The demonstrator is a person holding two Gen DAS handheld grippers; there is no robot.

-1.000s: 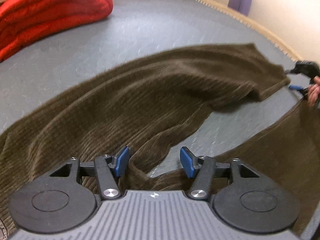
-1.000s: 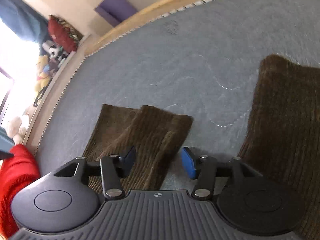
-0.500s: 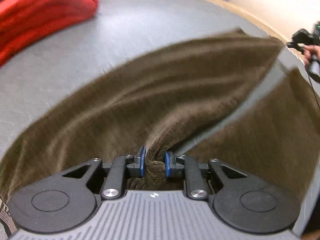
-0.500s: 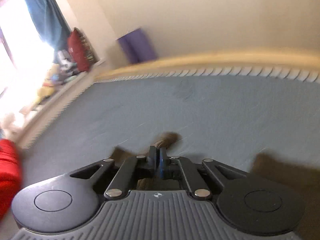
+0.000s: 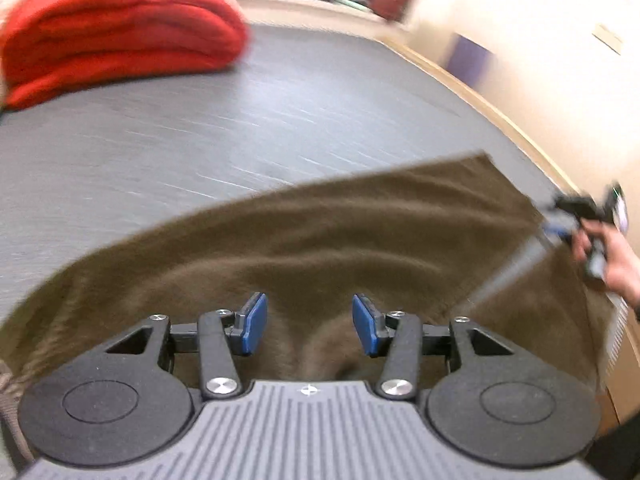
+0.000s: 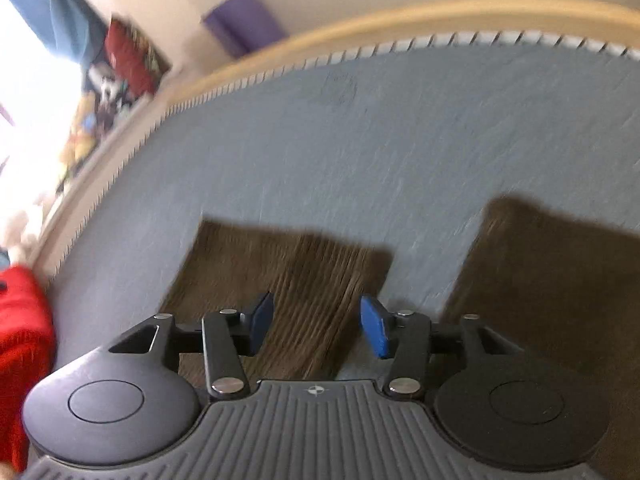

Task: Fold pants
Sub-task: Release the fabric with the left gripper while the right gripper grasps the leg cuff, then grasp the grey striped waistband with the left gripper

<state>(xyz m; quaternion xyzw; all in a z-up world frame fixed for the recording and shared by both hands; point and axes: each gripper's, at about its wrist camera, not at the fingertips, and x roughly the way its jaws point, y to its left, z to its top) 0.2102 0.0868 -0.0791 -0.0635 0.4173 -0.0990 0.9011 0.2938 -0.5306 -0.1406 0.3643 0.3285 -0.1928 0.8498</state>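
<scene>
Motion blur smears the pants [image 5: 340,240], waistband cut off.

Left wrist view: we look low along our left gripper [image 5: 306,324], close over the brown pants [image 5: 320,236], toward the red blanket [image 5: 120,28] at upper left.
Right wrist view: we look down past our right gripper [image 6: 316,330], close over the pant-leg ends.
Shared: pants, grey mat [image 6: 320,152], purple block [image 6: 244,24].
</scene>
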